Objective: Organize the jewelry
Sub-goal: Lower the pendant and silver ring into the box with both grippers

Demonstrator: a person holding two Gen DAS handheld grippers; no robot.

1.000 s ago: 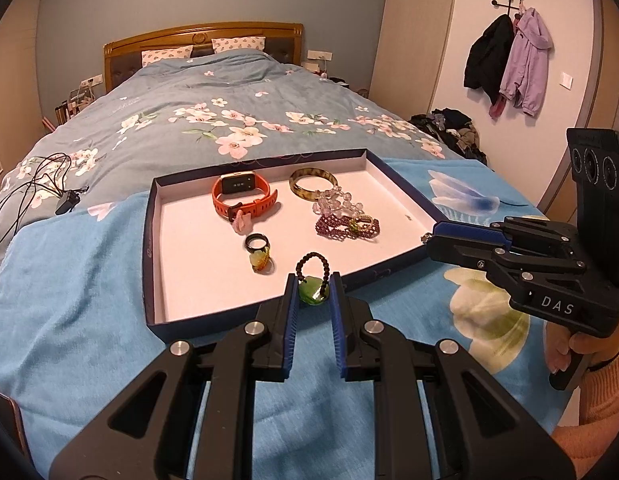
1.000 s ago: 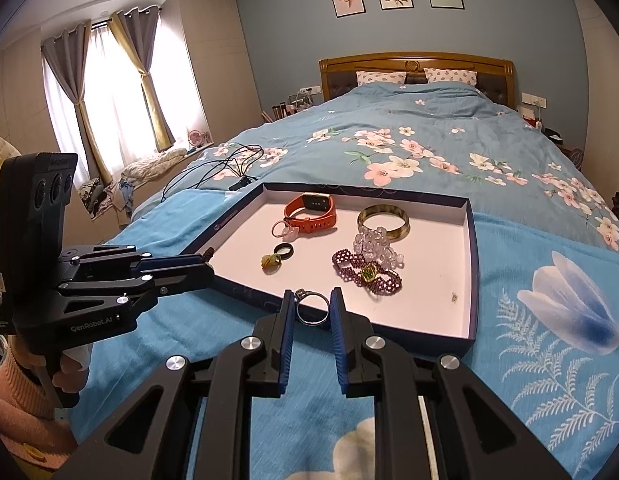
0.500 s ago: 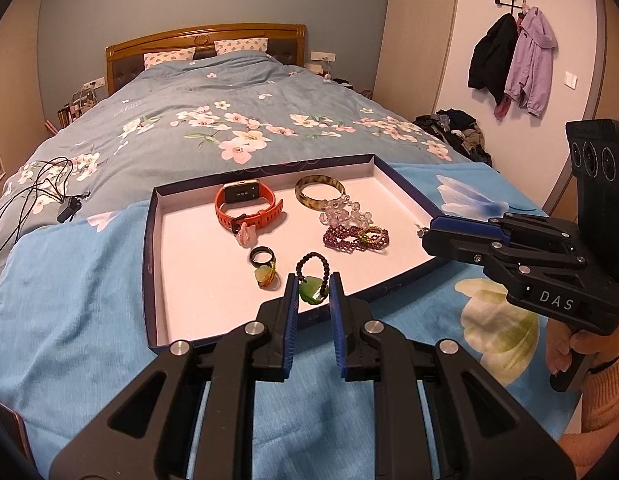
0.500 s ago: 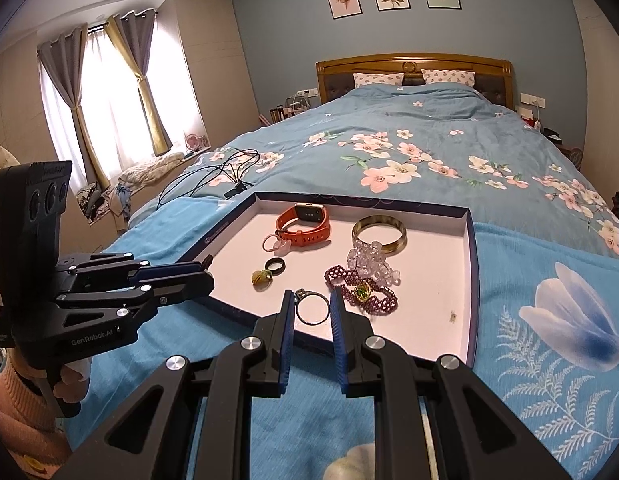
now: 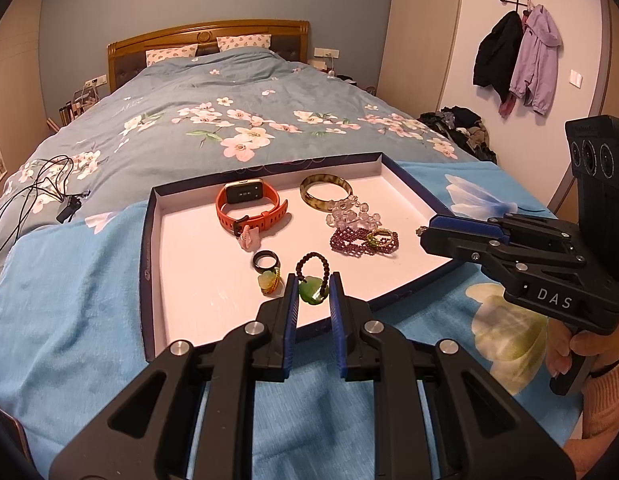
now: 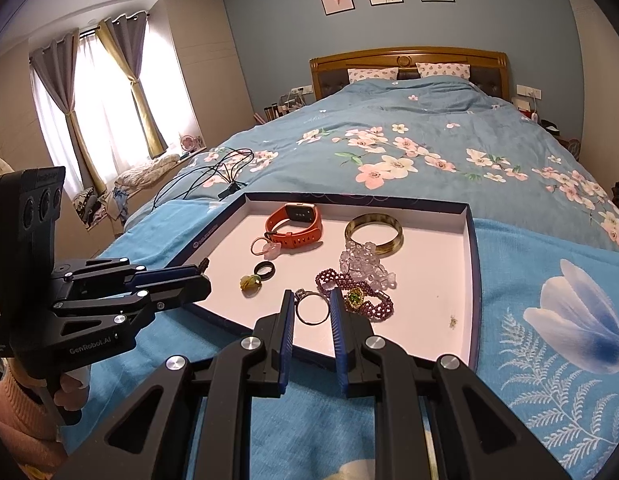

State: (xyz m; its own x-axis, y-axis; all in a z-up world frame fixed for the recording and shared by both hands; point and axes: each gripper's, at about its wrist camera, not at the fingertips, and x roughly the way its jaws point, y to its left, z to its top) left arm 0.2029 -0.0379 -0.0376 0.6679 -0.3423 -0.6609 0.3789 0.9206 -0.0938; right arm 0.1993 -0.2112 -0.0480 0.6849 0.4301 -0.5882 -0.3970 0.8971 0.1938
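Left gripper (image 5: 313, 294) clamps the green pendant (image 5: 312, 292) above the tray (image 5: 149, 240) — light, slick stone, so you grip its flat faces, not the limp bead loop (image 5: 312, 266).

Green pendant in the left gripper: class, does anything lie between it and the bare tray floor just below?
Nothing visible does. The green pendant is clamped in the left gripper over bare floor of the tray; the black ring and yellow charm lie just left.
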